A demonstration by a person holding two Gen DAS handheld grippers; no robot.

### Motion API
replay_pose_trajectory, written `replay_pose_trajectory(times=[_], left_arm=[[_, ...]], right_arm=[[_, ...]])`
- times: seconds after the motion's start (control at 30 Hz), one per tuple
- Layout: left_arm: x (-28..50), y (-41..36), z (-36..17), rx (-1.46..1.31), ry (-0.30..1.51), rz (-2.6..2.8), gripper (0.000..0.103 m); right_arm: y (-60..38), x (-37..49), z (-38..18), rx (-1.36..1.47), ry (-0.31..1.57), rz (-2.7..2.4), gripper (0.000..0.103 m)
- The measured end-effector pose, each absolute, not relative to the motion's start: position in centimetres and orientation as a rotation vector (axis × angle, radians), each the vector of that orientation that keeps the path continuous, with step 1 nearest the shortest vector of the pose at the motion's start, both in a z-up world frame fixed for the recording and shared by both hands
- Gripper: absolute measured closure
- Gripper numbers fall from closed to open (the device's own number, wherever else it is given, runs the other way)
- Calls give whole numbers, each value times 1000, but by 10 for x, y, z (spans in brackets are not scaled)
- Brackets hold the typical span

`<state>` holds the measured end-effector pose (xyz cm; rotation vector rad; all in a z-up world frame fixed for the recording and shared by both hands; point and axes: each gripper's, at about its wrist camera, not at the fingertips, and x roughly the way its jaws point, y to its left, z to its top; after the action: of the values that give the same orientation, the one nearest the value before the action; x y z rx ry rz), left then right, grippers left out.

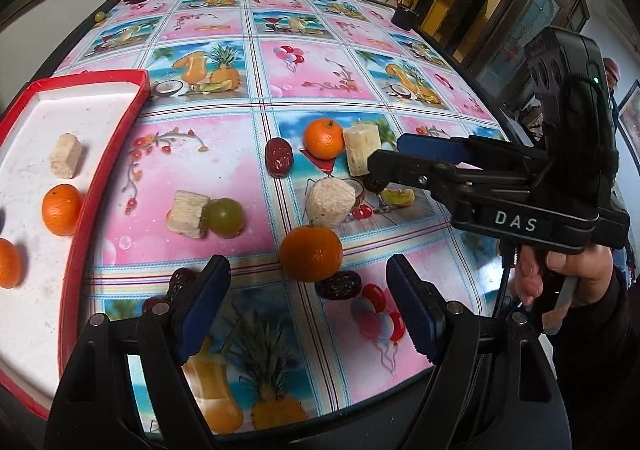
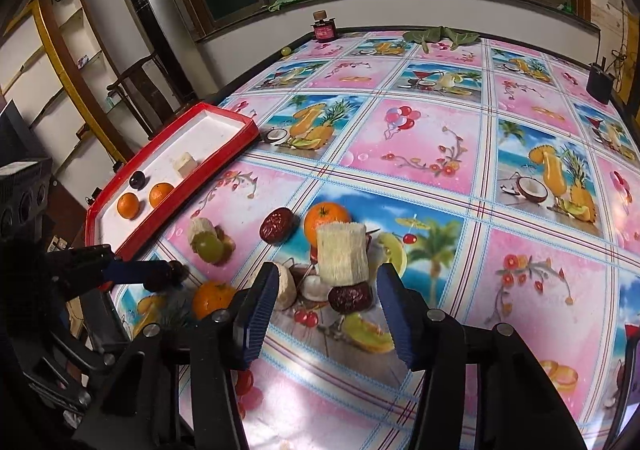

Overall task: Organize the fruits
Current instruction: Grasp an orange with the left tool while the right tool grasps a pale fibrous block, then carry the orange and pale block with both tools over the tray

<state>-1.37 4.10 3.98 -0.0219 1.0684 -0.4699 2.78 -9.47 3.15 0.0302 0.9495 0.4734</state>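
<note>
Here right tool point(image 2: 328, 310) straddles red date point(image 2: 350, 298), seemingly untouched.

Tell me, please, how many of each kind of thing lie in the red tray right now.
Oranges: 2
Pale cane piece: 1
Dark round fruit: 1
Total in the red tray: 4

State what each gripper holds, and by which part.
Nothing is held. The left gripper and right gripper are both open; the dark date lies untouched between the right's fingers.
</note>
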Motion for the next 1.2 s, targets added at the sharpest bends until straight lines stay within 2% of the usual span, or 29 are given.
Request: replay_pose_trajectory(times=[0.17, 0.27, 0.33, 0.43, 0.57, 0.63, 0.7, 1.2], left_arm=[[-8, 36, 34, -27, 1075, -475, 27], [-7, 32, 29, -18, 1086, -481, 43], [-5, 30, 25, -19, 1096, -481, 43], [-3, 27, 20, -18, 1109, -480, 56], [-3, 26, 19, -11, 1105, -475, 62], [-3, 27, 19, -9, 1100, -465, 68], [-3, 28, 19, -16, 1100, -468, 68], [-9, 31, 27, -10, 1082, -467, 68]], right_arm=[[-92, 38, 27, 27, 956, 470, 52], [-90, 43, 23, 26, 963, 466, 52], [-89, 45, 20, 27, 967, 465, 54], [-88, 48, 17, 27, 972, 466, 54], [-87, 52, 12, 29, 984, 460, 58], [-87, 53, 9, 31, 989, 461, 63], [-86, 55, 7, 32, 993, 461, 70], [-87, 46, 23, 34, 946, 457, 70]])
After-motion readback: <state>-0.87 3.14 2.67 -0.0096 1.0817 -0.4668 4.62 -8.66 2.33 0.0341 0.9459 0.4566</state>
